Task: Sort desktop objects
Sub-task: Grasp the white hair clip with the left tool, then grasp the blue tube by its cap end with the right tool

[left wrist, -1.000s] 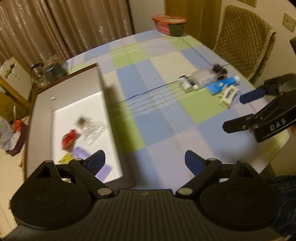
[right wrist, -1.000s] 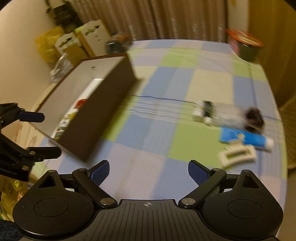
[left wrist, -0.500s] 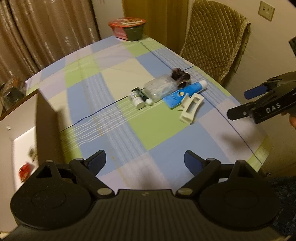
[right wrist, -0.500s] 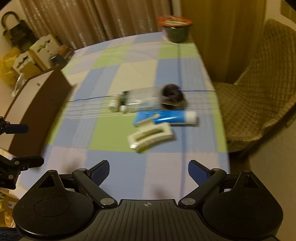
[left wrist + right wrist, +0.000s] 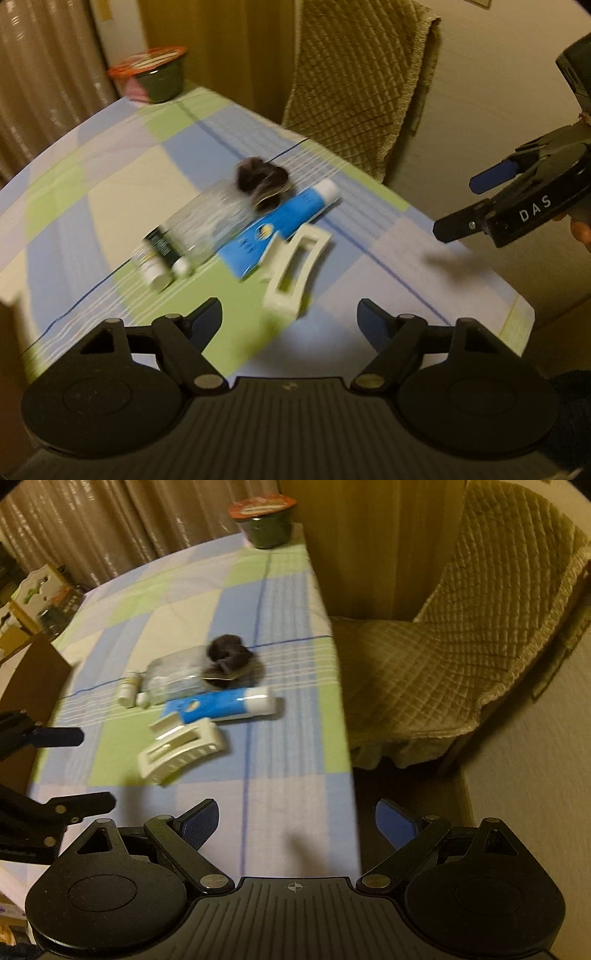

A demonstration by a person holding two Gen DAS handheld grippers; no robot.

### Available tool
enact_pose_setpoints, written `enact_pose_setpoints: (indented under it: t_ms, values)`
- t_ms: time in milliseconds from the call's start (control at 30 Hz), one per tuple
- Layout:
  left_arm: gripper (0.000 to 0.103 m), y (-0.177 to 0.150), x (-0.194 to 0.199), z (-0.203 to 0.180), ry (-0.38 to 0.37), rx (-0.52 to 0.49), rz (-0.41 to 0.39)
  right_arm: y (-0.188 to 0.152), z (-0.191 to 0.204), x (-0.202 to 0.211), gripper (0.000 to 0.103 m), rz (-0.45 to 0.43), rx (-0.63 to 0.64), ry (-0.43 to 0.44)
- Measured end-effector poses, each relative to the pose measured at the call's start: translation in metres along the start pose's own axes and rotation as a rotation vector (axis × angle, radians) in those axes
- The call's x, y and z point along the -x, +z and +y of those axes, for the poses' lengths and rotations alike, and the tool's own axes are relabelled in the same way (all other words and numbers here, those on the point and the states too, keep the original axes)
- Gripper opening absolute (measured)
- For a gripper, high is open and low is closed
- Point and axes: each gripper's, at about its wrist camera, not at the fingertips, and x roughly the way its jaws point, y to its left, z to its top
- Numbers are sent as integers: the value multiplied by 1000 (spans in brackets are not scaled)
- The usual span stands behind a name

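Hair clip: the white hair clip point(image 5: 293, 267) lay on the checked tablecloth point(image 5: 110, 177), nearest both claws, touching the blue tube point(image 5: 284, 227).
Heap: clear bag point(image 5: 210, 225), small bottles point(image 5: 159, 258) and dark scrunchie point(image 5: 262, 177) lay bunched just behind.
Left claw point(image 5: 290, 319): wide open, empty.
Right claw point(image 5: 295, 823): wide open, empty.
Risk: gripping the clip might drag the tube along; the scrunchie lay near the table edge.
Containers: brown box point(image 5: 33, 672) at left, contents hidden; lidded bowl point(image 5: 266, 520) sealed.
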Motion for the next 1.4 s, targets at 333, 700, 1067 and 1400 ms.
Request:
enact_pose_setpoints:
  t_ms: [333,700,1067,1400]
  values:
    - [76,18,-62,0,-7,-46,14,10,-29,-21,94,29,-5,6]
    - [41,9,-79,10,-31,-34,59,42,-10,-49,94,-41,298,122]
    - [41,-27,-27,45,51,94,79,75,46,-113,94,10,758,279]
    - [41,-46,9,57,78,215,53,47,77,-110,56,141,832,350]
